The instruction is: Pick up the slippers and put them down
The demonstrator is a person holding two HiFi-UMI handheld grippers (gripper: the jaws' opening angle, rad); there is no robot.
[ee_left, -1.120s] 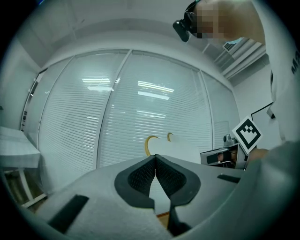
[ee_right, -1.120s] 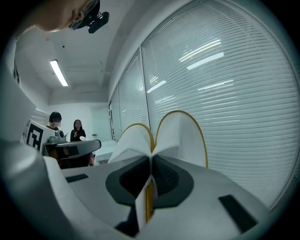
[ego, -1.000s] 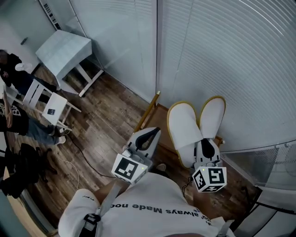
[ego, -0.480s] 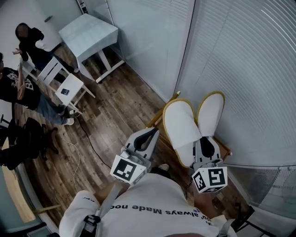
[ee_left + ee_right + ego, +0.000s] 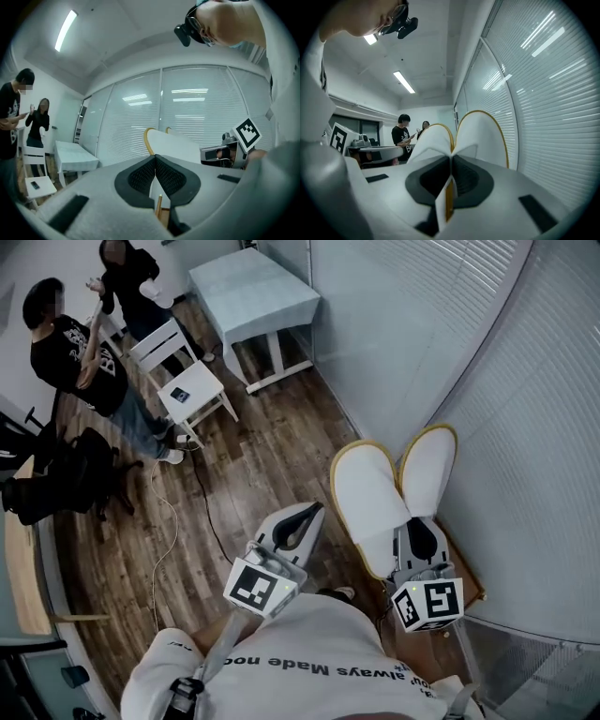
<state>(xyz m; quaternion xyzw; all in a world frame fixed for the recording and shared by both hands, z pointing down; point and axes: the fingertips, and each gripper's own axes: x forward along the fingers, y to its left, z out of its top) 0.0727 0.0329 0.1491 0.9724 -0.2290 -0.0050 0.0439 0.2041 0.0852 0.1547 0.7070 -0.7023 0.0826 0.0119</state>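
Right gripper (image 5: 451, 161): jaws pressed together on a thin white fold with a yellow edge, the heel end of the slippers (image 5: 480, 133). Both slippers rise out of the pinch and fan apart, one to centre-left of the right gripper view, one to centre-right. White uppers, yellow-tan rim.

Head view: right gripper (image 5: 415, 532) at lower right, its marker cube below it. The slippers (image 5: 370, 491) stand out from it toward the upper part of the frame, side by side, touching along their inner edges near the jaws, toes spread. They are held clear of the wooden floor (image 5: 267, 451), right beside the window blinds (image 5: 525, 381).

Left gripper (image 5: 154, 163): pads meet at the tips, nothing between them. In the left gripper view the slippers (image 5: 174, 144) show beyond the jaws at centre, with the right gripper (image 5: 220, 153) at centre-right. In the head view the left gripper (image 5: 302, 518) sits lower centre, near the slippers but apart from them.

Further out, head view: a cable (image 5: 173, 521) trails over the floor at left. White chair (image 5: 187, 385) at upper left, pale table (image 5: 251, 292) at top centre. Two people (image 5: 75, 348) stand at far upper left beside the chair. The wearer's white shirt (image 5: 309, 667) fills the bottom edge.
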